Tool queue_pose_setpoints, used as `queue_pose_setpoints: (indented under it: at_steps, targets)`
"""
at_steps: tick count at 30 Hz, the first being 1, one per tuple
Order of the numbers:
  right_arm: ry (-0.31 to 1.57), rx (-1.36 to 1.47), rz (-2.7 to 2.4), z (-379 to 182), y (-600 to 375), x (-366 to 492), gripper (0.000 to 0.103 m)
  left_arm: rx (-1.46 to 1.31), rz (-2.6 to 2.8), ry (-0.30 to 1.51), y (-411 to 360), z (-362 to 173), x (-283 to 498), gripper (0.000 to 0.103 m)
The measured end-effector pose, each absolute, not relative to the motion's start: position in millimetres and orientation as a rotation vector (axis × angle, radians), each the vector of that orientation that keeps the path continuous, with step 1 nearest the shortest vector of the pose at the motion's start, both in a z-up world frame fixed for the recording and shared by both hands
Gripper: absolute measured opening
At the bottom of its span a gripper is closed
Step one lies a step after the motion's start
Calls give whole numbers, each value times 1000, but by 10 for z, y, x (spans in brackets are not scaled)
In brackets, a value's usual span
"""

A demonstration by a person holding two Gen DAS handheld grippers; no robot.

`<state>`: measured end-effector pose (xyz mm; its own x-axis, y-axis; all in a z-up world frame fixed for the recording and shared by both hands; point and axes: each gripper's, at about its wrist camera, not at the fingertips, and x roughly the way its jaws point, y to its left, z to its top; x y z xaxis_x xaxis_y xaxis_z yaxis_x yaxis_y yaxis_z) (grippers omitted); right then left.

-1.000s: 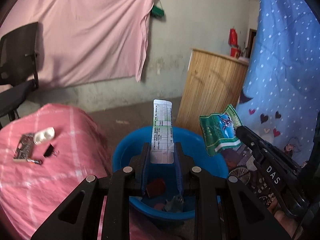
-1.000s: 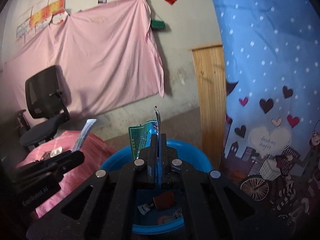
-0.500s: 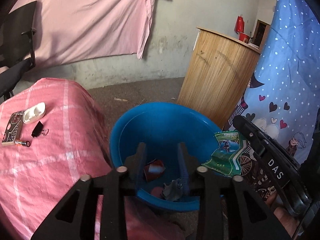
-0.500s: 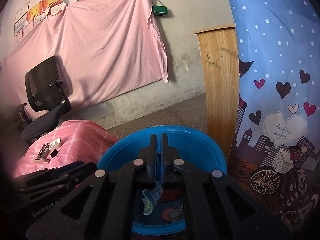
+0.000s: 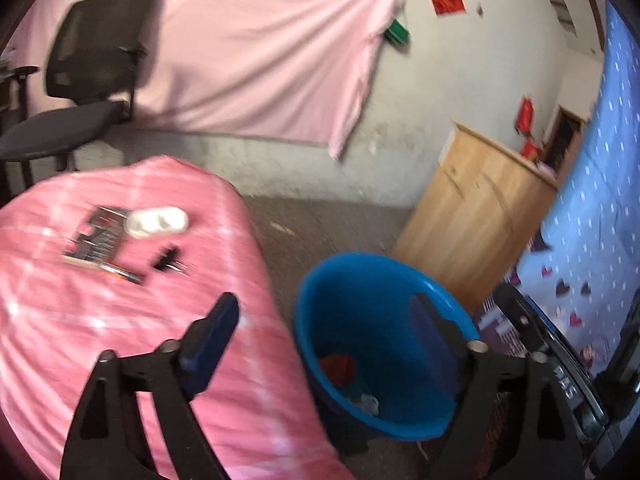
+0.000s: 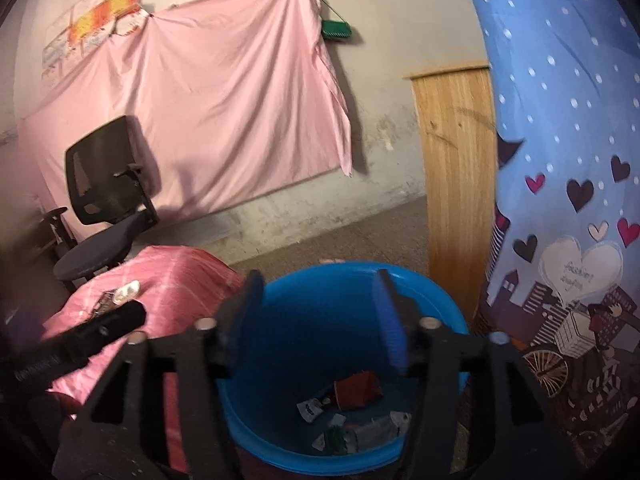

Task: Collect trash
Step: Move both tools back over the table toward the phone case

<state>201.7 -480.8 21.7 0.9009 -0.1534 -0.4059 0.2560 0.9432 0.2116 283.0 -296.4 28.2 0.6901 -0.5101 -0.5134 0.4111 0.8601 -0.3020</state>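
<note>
A blue plastic bin (image 5: 384, 280) stands on the floor beside the pink-covered table; it also shows in the right wrist view (image 6: 344, 280). Trash lies on its bottom: a red wrapper (image 6: 358, 390), a green packet (image 6: 334, 438) and paper scraps (image 6: 310, 408). My left gripper (image 5: 320, 332) is open and empty, one finger over the table edge, the other over the bin. My right gripper (image 6: 318, 312) is open and empty above the bin. The right gripper's body (image 5: 560, 364) shows at the right of the left wrist view.
On the pink tablecloth (image 5: 100, 320) lie a dark booklet (image 5: 98, 236), a white case (image 5: 156, 222), a binder clip (image 5: 168, 258) and a pen-like stick (image 5: 120, 270). A wooden cabinet (image 5: 476, 216), a black office chair (image 5: 84, 92) and a blue heart-patterned curtain (image 6: 560, 160) stand around.
Both grippers opened wide. The white paper strip and the green packet left the jaws and lie in the bin. The left gripper swung left toward the table.
</note>
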Motion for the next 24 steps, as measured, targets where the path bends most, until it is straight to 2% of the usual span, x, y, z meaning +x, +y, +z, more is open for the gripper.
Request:
queue_pose_setpoints:
  at_steps: [2,4,17,24]
  targets:
    - [365,251,-200,262,-4740,1998,95,-183,-475,566,-2801,358,2782,100]
    - [319,234,-175,325,-4635,1978,103,-187,-422,494,-2631,443,2714,101]
    - [38,107,-21,681,-3880,1868,103,-129,-212,248,-1850,653,2342,101]
    - [-1,47,65,740,-3468,1918,103,-126,-128,181,-1464,662,2216,101]
